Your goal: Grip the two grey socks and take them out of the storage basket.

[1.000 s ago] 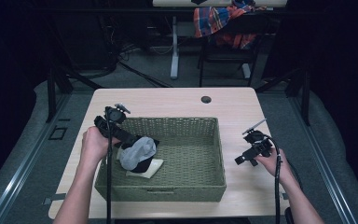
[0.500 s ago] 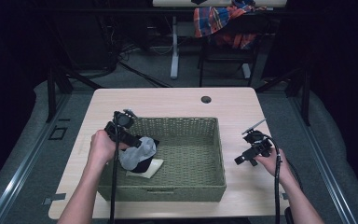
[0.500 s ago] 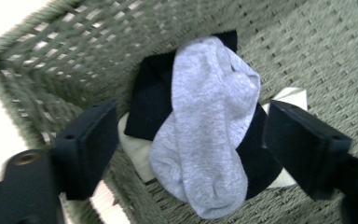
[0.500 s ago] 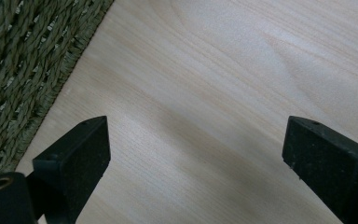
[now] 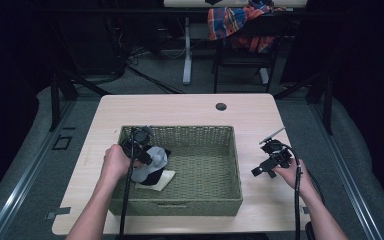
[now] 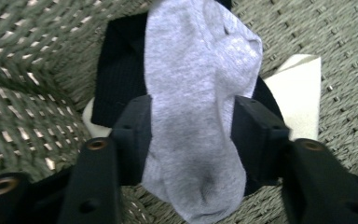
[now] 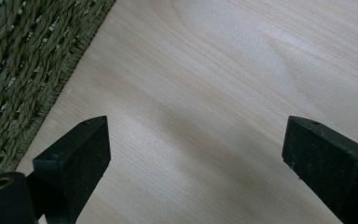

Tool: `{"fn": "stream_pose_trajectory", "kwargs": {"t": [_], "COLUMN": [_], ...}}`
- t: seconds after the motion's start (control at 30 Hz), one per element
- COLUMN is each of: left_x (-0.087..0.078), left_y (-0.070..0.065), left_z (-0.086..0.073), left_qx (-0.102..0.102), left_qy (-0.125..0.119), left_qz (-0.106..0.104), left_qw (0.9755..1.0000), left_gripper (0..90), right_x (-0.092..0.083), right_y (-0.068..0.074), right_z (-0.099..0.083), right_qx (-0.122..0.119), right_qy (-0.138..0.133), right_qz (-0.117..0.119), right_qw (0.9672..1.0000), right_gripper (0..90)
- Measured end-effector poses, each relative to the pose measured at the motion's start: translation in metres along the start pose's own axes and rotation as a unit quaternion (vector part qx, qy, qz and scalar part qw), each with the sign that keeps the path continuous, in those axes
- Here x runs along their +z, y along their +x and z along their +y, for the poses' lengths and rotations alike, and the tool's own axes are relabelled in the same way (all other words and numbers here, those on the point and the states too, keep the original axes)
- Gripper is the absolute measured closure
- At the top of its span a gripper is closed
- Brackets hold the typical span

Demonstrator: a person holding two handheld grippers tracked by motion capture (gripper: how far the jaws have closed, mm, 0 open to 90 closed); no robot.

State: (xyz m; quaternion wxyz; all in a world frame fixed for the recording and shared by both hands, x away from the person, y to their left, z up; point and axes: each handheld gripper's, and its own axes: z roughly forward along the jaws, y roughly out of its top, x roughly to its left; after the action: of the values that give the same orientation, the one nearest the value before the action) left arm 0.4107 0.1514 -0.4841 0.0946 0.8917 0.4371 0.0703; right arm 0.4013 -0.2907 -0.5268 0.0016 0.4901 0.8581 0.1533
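High view is showing the left gripper (image 5: 142, 150) reaching into the left end of the woven basket (image 5: 215, 200), which is sitting on the wooden table (image 5: 180, 107), while the right gripper (image 5: 267, 165) is resting beside the basket over bare tabletop. Left gripper view is showing a grey sock (image 6: 200, 107) lying between the jaws, which are closing against its sides, with a black cloth (image 6: 121, 79) and a white cloth (image 6: 298, 93) underneath on the basket floor. Right gripper view is showing its jaws standing wide apart, holding nothing.

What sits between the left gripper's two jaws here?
A grey sock lies between the left gripper's jaws in the left gripper view, draped over a black sock in the basket.
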Motion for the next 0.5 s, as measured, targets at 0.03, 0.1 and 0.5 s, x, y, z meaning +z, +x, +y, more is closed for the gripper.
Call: {"fn": "stream_pose_trajectory", "kwargs": {"t": [0.03, 0.1, 0.5], "left_x": [0.0016, 0.0043, 0.0079], "left_y": [-0.0006, -0.0011, -0.0027], "left_z": [0.0002, 0.0000, -0.0015], "left_qx": [0.001, 0.003, 0.018], "left_qy": [0.006, 0.010, 0.015], "left_qz": [0.000, -0.001, -0.007], "left_qw": [1.0000, 0.9999, 0.9997], "left_gripper": [52.9, 54.9, 83.9], "right_x": [-0.0002, 0.0004, 0.0012], "right_y": [-0.0001, 0.0004, 0.0017], "right_z": [0.0002, -0.0001, -0.0011], "right_qx": [-0.001, 0.002, 0.014], "right_qy": [0.002, -0.003, -0.015], "right_qz": [-0.001, 0.000, -0.003], "right_qw": [1.0000, 1.0000, 0.9998], "right_gripper": [7.5, 7.5, 7.5]}}
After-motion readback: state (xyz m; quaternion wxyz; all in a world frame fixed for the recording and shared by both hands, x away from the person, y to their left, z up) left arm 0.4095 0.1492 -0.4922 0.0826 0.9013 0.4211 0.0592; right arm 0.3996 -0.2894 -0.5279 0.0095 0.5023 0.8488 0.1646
